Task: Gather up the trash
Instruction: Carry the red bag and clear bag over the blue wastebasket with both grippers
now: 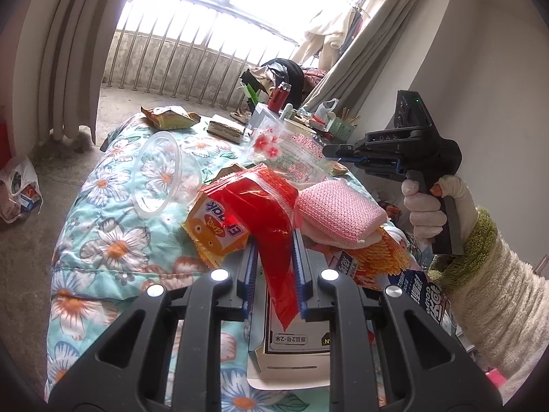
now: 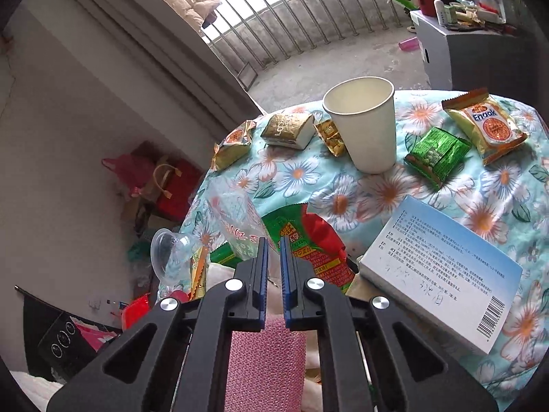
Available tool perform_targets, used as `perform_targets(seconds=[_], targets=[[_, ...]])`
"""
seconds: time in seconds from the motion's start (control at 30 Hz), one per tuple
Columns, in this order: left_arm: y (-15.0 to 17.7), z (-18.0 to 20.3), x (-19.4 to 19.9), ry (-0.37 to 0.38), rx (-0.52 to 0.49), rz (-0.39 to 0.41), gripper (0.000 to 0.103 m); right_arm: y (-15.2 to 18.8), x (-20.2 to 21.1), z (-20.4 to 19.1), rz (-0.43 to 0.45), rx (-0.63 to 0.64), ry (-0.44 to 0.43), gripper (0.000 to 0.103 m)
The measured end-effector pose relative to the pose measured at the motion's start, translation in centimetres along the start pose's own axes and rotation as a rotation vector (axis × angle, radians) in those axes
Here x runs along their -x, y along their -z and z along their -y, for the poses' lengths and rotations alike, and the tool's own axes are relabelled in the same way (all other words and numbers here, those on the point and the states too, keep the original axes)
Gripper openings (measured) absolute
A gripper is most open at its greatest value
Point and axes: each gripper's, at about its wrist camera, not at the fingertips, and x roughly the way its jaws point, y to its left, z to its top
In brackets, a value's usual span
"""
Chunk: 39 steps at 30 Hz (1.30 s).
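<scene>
My left gripper (image 1: 274, 257) is shut on a red plastic wrapper (image 1: 271, 219) and holds it above an orange snack packet (image 1: 216, 233) and a pink sponge (image 1: 336, 213) on the floral quilt (image 1: 113, 240). My right gripper (image 2: 273, 250) is shut on a clear printed plastic bag (image 2: 236, 230) and holds it up; in the left wrist view it (image 1: 329, 152) grips the same bag (image 1: 291, 151) at the right. Under it lie a green and red wrapper (image 2: 308, 237) and the pink sponge (image 2: 267, 364).
A clear plastic cup (image 1: 161, 175) lies on its side. A white paper cup (image 2: 363, 123), several snack packets (image 2: 435, 154), a small box (image 2: 288, 130) and a blue and white box (image 2: 442, 267) lie on the quilt (image 2: 377, 192). Bags stand on the floor (image 2: 154, 178).
</scene>
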Motion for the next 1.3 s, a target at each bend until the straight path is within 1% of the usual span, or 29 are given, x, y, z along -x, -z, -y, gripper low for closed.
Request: perform_targets(seconds=[0.13,0.27,0.33,0.43,0.57,0.63,0.7,0.8,0.97,1.07,1.17,1.23,1.3], targets=[[-0.7,0.5,0.8,-0.012,-0.015,0.033,0.017,-0.7,3.0,-1.3,0.103,0.038,0.013,0.006],[-1.6,1.3,1.9,-0.018,-0.042,0.075,0.017,-0.9,6.2,-2.0,0.198,0.035,-0.004,0.006],[-2.2,2.1,2.5,-0.014,-0.062,0.097,0.017,-0.5,8.4,-2.1,0.247,0.026,-0.012,0.006],[-2.9,3.9,3.4,0.012,-0.099,0.119,0.017,1.3,12.1,-1.8,0.324,0.011,-0.023,0.006],[-4.0,7.0,3.9,0.083,-0.145,0.099,0.017,5.4,17.9,-0.3,0.432,-0.029,0.002,0.006],[-4.4,9.0,3.5,0.126,-0.174,0.070,0.017,8.2,20.8,0.9,0.484,-0.066,0.027,0.006],[-4.9,11.2,2.8,0.181,-0.207,0.036,0.017,11.2,23.6,2.5,0.537,-0.118,0.080,0.006],[-5.3,15.5,1.4,0.258,-0.283,-0.023,0.017,16.2,27.3,5.4,0.605,-0.235,0.162,0.006],[-5.1,24.3,-2.5,0.351,-0.424,-0.186,0.017,24.4,31.8,11.1,0.717,-0.431,0.263,0.006],[-3.8,30.0,-5.2,0.382,-0.513,-0.269,0.017,28.3,33.8,14.2,0.774,-0.522,0.337,0.006],[-1.8,35.5,-8.7,0.394,-0.610,-0.337,0.017,31.3,35.4,17.2,0.806,-0.603,0.398,0.006],[-0.2,39.3,-11.7,0.397,-0.660,-0.397,0.017,33.0,36.3,19.1,0.819,-0.653,0.428,0.006],[1.7,42.4,-15.3,0.408,-0.687,-0.476,0.017,34.6,37.1,21.0,0.830,-0.696,0.459,0.006]])
